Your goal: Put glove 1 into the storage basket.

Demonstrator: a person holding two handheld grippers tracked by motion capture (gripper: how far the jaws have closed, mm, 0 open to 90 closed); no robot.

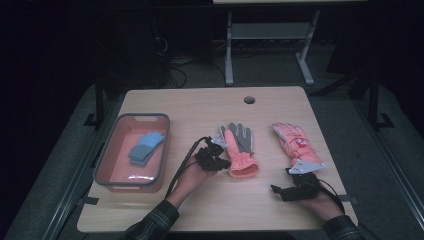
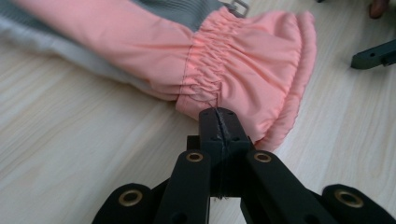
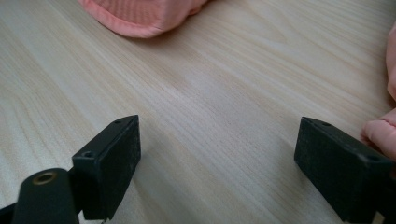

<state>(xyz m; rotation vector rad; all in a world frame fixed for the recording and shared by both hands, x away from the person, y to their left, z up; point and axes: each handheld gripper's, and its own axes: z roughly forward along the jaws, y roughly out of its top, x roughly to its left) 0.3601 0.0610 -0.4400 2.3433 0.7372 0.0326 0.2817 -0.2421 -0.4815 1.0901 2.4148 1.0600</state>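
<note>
A pink and grey glove [image 1: 240, 150] lies palm side up in the middle of the table, cuff toward me. My left gripper [image 1: 225, 162] is at the left of that cuff. In the left gripper view its jaws [image 2: 218, 123] are pressed together, tips at the edge of the gathered pink cuff [image 2: 252, 60]; no fabric is plainly pinched between them. A second pink glove [image 1: 297, 142] lies to the right. My right gripper [image 1: 280, 190] rests low near the front edge, jaws wide open [image 3: 219, 154] over bare wood.
A grey-rimmed orange bin [image 1: 142, 116] stands at the left with a blue glove [image 1: 146, 146] inside. The table has a cable hole [image 1: 249, 99] at the back. Cables trail from both grippers toward me. A metal frame [image 1: 270, 35] stands beyond the table.
</note>
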